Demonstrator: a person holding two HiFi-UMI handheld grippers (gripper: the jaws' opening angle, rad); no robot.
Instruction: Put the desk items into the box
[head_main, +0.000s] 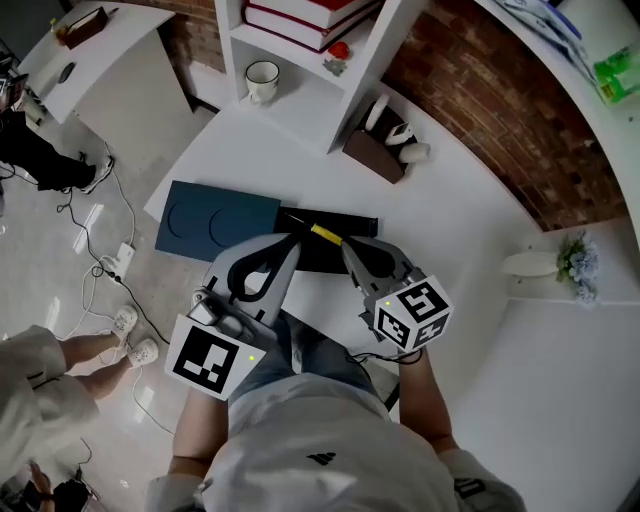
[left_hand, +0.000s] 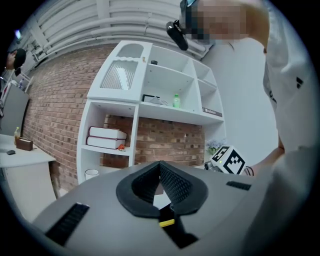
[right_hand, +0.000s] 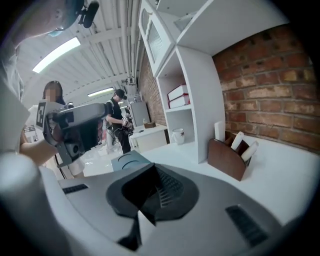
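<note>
Although both are clenched, nothing can be made out between the jaws of the left gripper (head_main: 292, 241) or the right gripper (head_main: 346, 249), which are held side by side over the tabletop's (head_main: 455, 225) near edge. Just beyond their tips a yellow item (head_main: 325, 235), possibly a pen, is seen on the black box (head_main: 360, 224). Its long axis is slanted towards the right gripper, judged the nearer. Farther off, a brown holder (head_main: 372, 155) is not yet packed.
</note>
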